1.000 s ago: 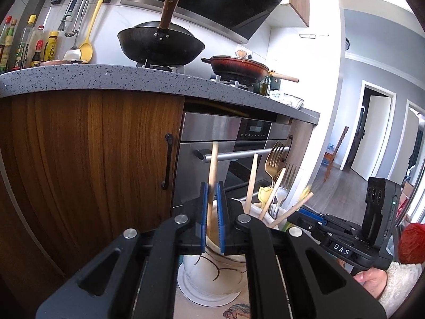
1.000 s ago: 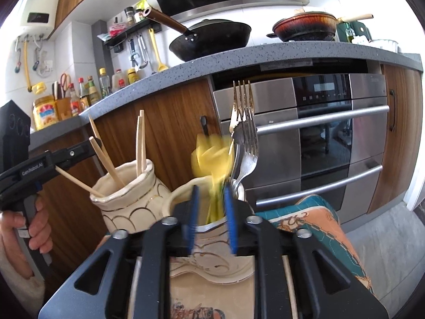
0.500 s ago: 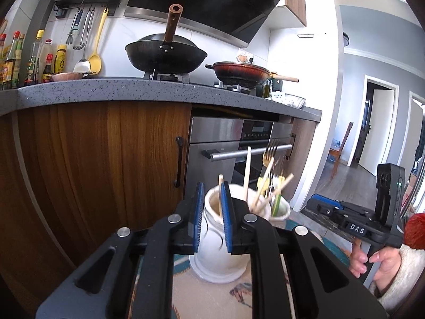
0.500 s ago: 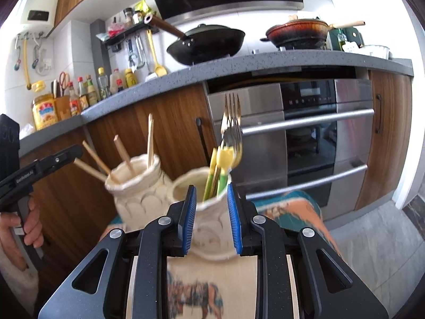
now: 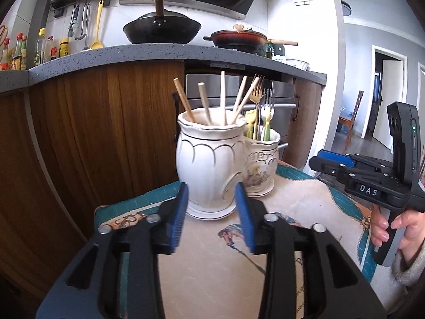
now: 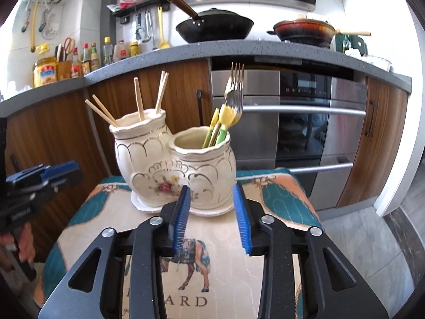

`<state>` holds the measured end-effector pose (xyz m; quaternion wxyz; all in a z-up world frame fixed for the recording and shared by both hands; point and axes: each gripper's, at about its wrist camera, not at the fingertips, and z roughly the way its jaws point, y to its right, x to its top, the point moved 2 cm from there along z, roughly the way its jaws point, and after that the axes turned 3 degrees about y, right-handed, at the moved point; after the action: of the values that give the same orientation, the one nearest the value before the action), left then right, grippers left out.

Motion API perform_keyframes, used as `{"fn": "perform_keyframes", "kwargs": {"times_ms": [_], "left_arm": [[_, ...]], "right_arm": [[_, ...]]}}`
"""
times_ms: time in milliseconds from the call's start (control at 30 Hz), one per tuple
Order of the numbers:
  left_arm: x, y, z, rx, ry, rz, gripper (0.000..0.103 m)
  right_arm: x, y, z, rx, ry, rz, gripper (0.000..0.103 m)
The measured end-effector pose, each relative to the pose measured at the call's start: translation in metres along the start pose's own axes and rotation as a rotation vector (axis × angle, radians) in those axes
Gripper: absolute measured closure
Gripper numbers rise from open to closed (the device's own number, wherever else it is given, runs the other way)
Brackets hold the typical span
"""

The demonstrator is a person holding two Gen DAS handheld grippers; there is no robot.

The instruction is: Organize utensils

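1. Kitchen setting: wood-fronted cabinets and a steel built-in oven (image 6: pixel 297 122) stand under a speckled grey countertop (image 5: pixel 159 53) that carries a black wok (image 5: pixel 162 30); a low stand draped with a printed cloth (image 6: pixel 212 279) fills the foreground.
2. Task items: a cream ceramic double utensil holder (image 6: pixel 172 170) sits on the cloth. Its taller pot holds wooden chopsticks (image 5: pixel 223 98); its shorter pot holds forks (image 6: pixel 235 90) and yellow- and green-handled cutlery (image 6: pixel 220 125).
3. Left gripper (image 5: pixel 211 212): jaws parted after just opening, nothing between the blue pads, short of the taller pot.
4. Right gripper (image 6: pixel 211 210): jaws likewise just opened and empty, in front of the shorter pot; a hand (image 5: pixel 393 231) holds its grip.
5. Handling, by judgement: the chopsticks are light, stiff and thin, best pinched on the exposed upper shaft. The forks are heavier and smooth, so they may slip; grip the neck. The holder looks fragile and easy to tip.
6. Legible writing: "DAS" on the right gripper's body; "ARD" ends a word on the cloth.
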<state>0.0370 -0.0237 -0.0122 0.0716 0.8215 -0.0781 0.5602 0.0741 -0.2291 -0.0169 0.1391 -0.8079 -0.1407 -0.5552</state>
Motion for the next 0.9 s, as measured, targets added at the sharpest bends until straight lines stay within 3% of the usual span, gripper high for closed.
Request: {"fn": "perform_keyframes", "kwargs": {"times_ms": [67,167,267,333,400,900], "left_arm": [[-0.003,0.007,0.0,-0.001,0.007,-0.017,0.056],[-0.01,0.014,-0.002,0.032,0.022,-0.021,0.042],[-0.015,0.018,-0.003,0.057,0.039,-0.012,0.036],[-0.016,0.02,-0.004,0.074,0.043,0.0,0.031],[-0.018,0.019,-0.005,0.088,0.05,0.002,0.024],[-0.026,0.014,-0.007,0.143,0.064,0.012,0.006]], "right_arm": [[-0.001,-0.001,-0.001,-0.008,0.013,-0.005,0.06],[-0.004,-0.002,-0.003,-0.012,0.037,-0.003,0.053],[-0.005,-0.004,-0.005,-0.025,0.063,-0.022,0.041],[-0.005,-0.005,-0.007,-0.03,0.081,-0.039,0.04],[-0.006,-0.007,-0.008,-0.035,0.089,-0.051,0.026],[-0.014,-0.013,-0.009,-0.049,0.125,-0.081,0.016]]}}
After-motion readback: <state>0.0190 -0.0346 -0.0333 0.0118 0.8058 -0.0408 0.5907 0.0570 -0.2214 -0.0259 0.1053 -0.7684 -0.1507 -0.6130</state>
